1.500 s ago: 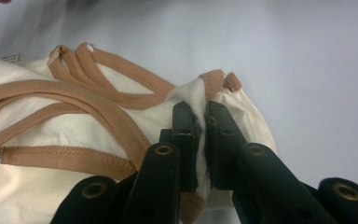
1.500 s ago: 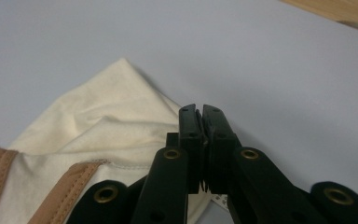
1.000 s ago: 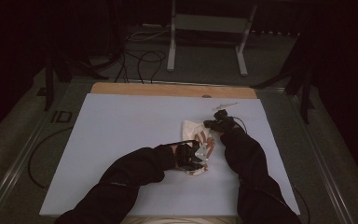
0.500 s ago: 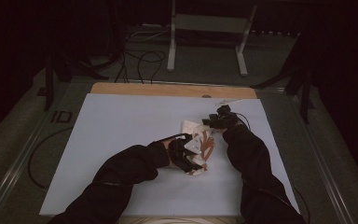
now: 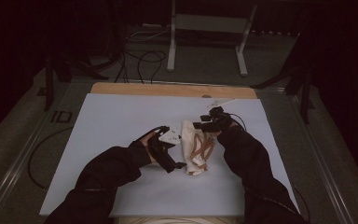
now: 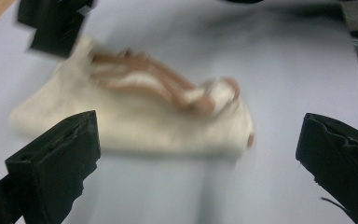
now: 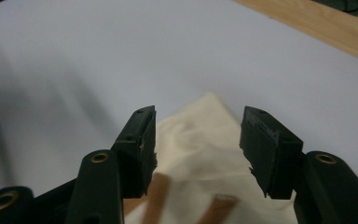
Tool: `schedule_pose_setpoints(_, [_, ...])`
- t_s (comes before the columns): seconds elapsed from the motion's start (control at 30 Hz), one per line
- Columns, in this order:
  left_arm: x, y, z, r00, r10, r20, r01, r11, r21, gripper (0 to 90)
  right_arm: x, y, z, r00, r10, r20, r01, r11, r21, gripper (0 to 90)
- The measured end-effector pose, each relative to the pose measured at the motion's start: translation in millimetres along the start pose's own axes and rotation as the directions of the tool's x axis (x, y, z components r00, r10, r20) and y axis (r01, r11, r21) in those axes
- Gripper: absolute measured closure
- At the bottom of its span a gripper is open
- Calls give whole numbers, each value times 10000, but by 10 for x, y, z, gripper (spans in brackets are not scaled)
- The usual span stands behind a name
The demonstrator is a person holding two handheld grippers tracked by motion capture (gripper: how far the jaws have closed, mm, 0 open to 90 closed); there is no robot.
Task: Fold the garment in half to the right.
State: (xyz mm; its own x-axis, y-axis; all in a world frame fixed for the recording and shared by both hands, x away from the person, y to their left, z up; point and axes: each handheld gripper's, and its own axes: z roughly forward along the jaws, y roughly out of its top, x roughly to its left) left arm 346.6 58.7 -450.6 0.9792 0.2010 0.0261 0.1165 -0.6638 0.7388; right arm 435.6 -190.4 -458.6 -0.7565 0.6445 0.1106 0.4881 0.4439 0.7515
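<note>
A pale blue-white sheet [image 5: 121, 154] covers most of the table, with a strip of bare wood [image 5: 168, 89] left showing along the far edge. Beyond it the room is dark — a grey floor with loose black cables [image 5: 140, 58] and a light metal stand [image 5: 209, 37] on two legs.

One cloth bag [image 5: 192, 147] lies on the sheet, and two grippers work at it, one in each hand of a person in black sleeves.

The bag is cream fabric, folded or crumpled into a long soft bundle, with brown straps [image 5: 204, 145] looped across its top. It sits a little right of the sheet's middle, between the two hands. In the left gripper view it lies flat on the sheet [image 6: 284, 84], blurred, its straps [image 6: 158, 81] bunched toward one end.

The left gripper [image 5: 175, 164] is just left of the bag at its near end; its jaws have just been opening and now stand spread wide, with nothing pinched — the bag [image 6: 135, 121] lies beyond them. The right gripper [image 5: 200, 125] hangs over the bag's far end. Its jaws have also just been opening and stand apart, the cream cloth [image 7: 200, 144] showing in the gap below them but not pressed by the pads.
</note>
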Motion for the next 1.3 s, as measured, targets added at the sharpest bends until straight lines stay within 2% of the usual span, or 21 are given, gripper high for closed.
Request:
schedule_pose_setpoints(0.13, [19, -232, -129, 9977, -597, -321, 592, 9981, -171, 2, 109, -34, 57, 9997, -202, -132, 207, 9989, 412, 460])
schedule_pose_setpoints(0.2, [19, -350, -188, 9959, -697, -583, 691, 9975, -120, 2, 142, -66, 84, 9995, -224, -214, 234, 9984, 517, 459])
schedule_pose_setpoints(0.33, [7, -590, -281, 9883, -1255, -867, 1246, 9921, -156, 2, 196, -133, 140, 9993, -334, -175, 348, 9957, 861, 466])
schedule_pose_setpoints(0.43, [-25, -747, -335, 9841, -1426, -1054, 1433, 9897, -11, 2, 188, -169, 169, 9996, -260, -70, 266, 9947, 994, 492])
schedule_pose_setpoints(0.57, [-60, -909, -419, 9769, -1798, -1152, 1789, 9837, -180, 1, 192, -203, 179, 9991, -405, 92, 390, 9917, 1227, 609])
schedule_pose_setpoints(0.7, [-68, -1039, -496, 9676, -2109, -1389, 2095, 9775, -242, 2, 206, -221, 147, 9977, -621, 256, 581, 9890, 1360, 825])
schedule_pose_setpoints(0.73, [-70, -1068, -514, 9651, -2195, -1429, 2181, 9756, -257, 2, 207, -222, 132, 9970, -710, 318, 661, 9885, 1363, 870])
schedule_pose_setpoints(0.93, [-141, -1247, -626, 9492, -2591, -1783, 2566, 9658, -374, 2, 201, -240, -35, 9931, -890, 760, 821, 9926, 892, 882])
schedule_pose_setpoints(1.0, [-173, -1306, -672, 9455, -2686, -1842, 2657, 9632, -409, 2, 176, -257, -105, 9925, -821, 904, 751, 9941, 784, 882])
schedule_pose_setpoints(1.1, [-205, -1386, -749, 9368, -2890, -1974, 2846, 9573, -506, 2, 143, -297, -208, 9915, -667, 1118, 598, 9962, 640, 882])
schedule_pose_setpoints(1.2, [-217, -1457, -818, 9248, -3128, -2167, 3064, 9498, -635, 2, 116, -358, -286, 9902, -570, 1273, 498, 9970, 591, 882])
schedule_pose_setpoints(1.3, [-234, -1512, -870, 9175, -3251, -2291, 3171, 9457, -719, 2, 81, -436, -359, 9893, -378, 1407, 313, 9984, 478, 881])
